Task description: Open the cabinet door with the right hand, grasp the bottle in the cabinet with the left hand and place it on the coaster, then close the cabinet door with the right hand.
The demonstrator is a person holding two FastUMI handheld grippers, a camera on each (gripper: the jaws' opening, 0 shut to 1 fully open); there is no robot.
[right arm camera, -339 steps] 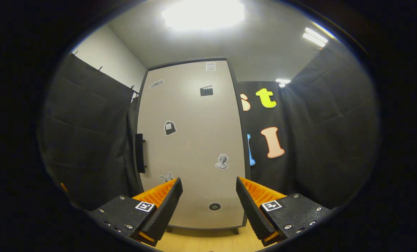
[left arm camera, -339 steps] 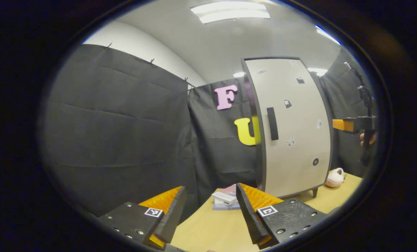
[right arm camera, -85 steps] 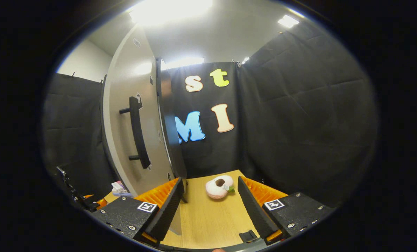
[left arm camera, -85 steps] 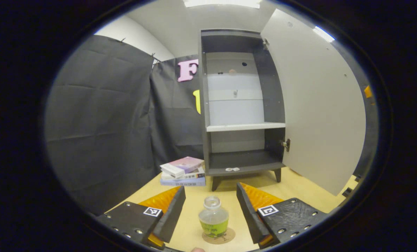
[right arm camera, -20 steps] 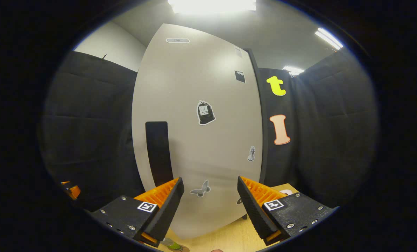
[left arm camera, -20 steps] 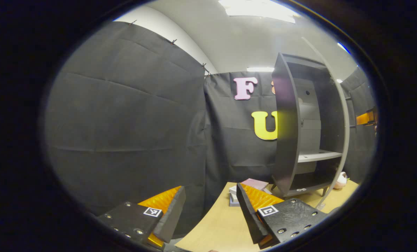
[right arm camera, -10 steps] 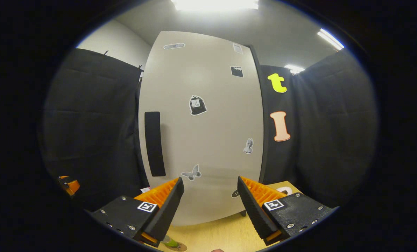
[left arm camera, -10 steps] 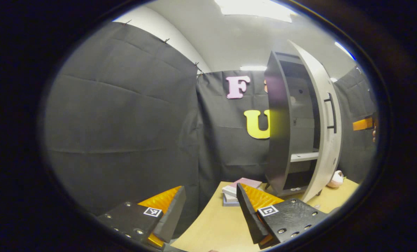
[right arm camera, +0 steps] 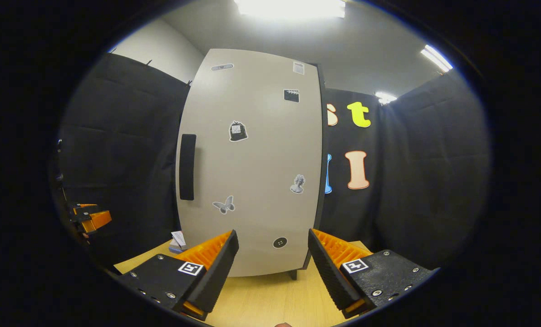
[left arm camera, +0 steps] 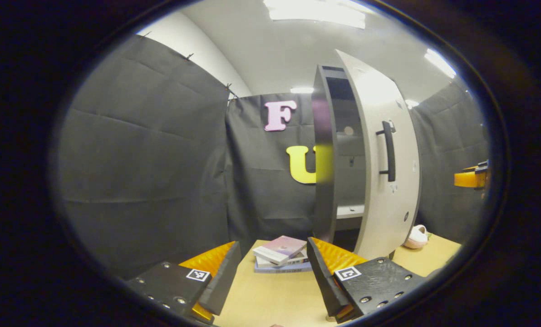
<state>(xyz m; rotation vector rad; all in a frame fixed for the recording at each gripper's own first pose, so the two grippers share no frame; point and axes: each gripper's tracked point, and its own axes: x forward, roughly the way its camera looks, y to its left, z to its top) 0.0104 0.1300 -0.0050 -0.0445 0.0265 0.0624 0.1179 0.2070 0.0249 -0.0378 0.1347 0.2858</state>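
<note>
Both grippers have their jaws spread wide with nothing between the fingers. Left gripper [left arm camera: 274, 272] hangs over the table [left arm camera: 270, 299], pointed toward the cabinet [left arm camera: 325, 154] from its left side. Door [left arm camera: 384, 154] stands ajar there, a narrow gap showing the dark inside and a pale shelf [left arm camera: 350, 210]. Door handle [left arm camera: 390, 151] is a dark vertical bar on the outer face. Stack of books [left arm camera: 280, 258] lies on the table just left of the cabinet base, seen between the left gripper's fingers [left arm camera: 225, 277]. Pink-white plush [left arm camera: 416, 237] sits on the table to the right of the door, near the cabinet foot. Right gripper shows far off at the right edge in the left gripper view [left arm camera: 471, 178], apart from the door.

Right gripper [right arm camera: 273, 272] faces the door front [right arm camera: 252, 168] head-on, not touching it, fingers [right arm camera: 211, 268] low before its bottom edge. Handle [right arm camera: 187, 166] sits at the door's left side. Stickers dot the door, among them a butterfly [right arm camera: 223, 205] and a round dark dot [right arm camera: 279, 242]. Left gripper appears far left in the right gripper view [right arm camera: 89, 218], well apart from the cabinet. Books' corner [right arm camera: 178, 240] peeks out left of the door bottom. Can't tell where the bottle or coaster are.
</note>
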